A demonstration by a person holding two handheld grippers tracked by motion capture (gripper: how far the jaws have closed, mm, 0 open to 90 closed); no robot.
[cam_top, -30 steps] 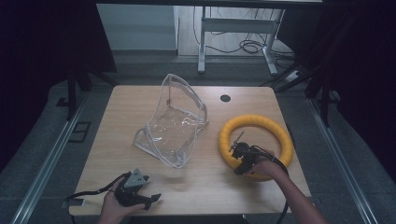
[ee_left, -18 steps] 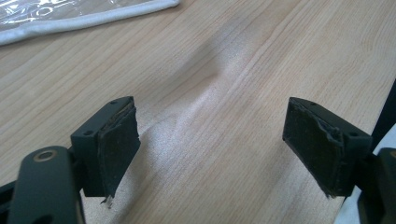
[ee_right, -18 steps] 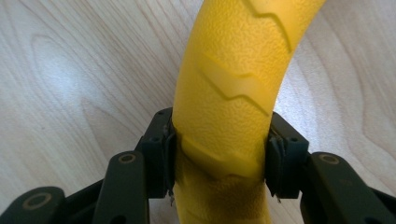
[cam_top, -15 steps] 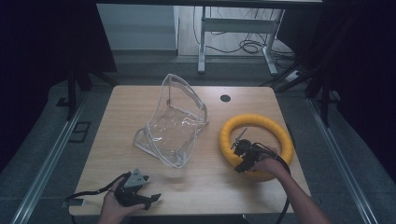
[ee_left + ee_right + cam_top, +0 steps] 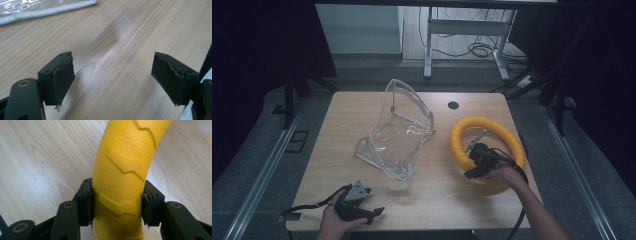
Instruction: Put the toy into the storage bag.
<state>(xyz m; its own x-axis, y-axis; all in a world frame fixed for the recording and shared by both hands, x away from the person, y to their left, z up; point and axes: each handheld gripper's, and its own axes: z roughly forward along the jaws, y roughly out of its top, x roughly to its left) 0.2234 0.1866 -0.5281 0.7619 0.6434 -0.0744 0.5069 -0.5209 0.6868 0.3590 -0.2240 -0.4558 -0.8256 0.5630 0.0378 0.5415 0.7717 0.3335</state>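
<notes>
A yellow textured ring (image 5: 484,122) lies at the right of the wooden table (image 5: 332,125). My right gripper (image 5: 472,169) is shut on its near-left rim. In the right gripper view both pads press the sides of the ring (image 5: 122,157), with the gripper (image 5: 117,202) straddling it and the rim lifted a little off the wood. A clear plastic bag (image 5: 399,132) with white trim stands open at the table's middle. My left gripper (image 5: 373,213) rests by the front left edge, open; in its own view the gripper (image 5: 113,77) holds nothing and the bag's trim (image 5: 45,11) lies beyond.
A small dark hole (image 5: 453,105) sits in the tabletop behind the ring. Bare wood lies between the bag and the front edge. Beyond the table are a grey floor, desk legs (image 5: 428,50) and loose cables (image 5: 477,50).
My right gripper has risen slightly with the ring's near rim in it. The left hand and its gripper have stayed where they were.
</notes>
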